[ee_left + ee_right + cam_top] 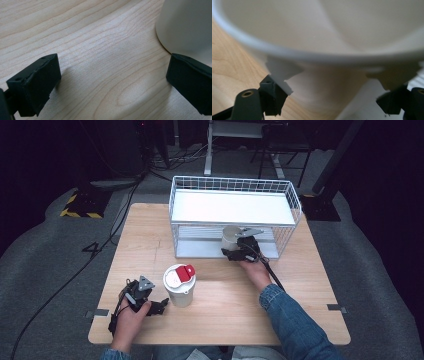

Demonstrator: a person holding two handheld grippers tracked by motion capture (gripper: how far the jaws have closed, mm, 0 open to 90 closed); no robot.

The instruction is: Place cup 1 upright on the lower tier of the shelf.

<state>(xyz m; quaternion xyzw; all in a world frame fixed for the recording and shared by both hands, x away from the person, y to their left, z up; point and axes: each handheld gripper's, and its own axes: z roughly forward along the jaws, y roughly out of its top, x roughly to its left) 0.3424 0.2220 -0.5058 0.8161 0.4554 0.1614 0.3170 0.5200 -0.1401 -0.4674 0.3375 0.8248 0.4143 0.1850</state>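
Right tongs (235, 251) are clamped on a pale cup (231, 238), and in the right gripper view the 2 black jaws sit one on either side of that cup's body, just under its wide rim, pads pressed against the wall. The cup (322, 37) looms close and blurred in that view, its open mouth turned toward the camera. From the high view, cup and tongs are at the open front of the white wire rack (235, 212), level with its lower shelf, and the person's right hand (255, 270) reaches in from the near side with a denim sleeve behind it.

Over to the left tongs (159, 306): they rest low on the tabletop (300, 285), well clear of the rack, near the tabletop's front left corner. Jaws stand wide apart here, nothing between them but bare wood grain in the left gripper view. Just beside the tip sits 1 white tumbler (180, 287) with a red flip tab on its lid, upright, in front of the rack and apart from it. In the left gripper view the tumbler's rounded base (185, 25) sits just past one jaw; whether they touch I cannot tell. The left hand (131, 317) grips its tool from the near edge.
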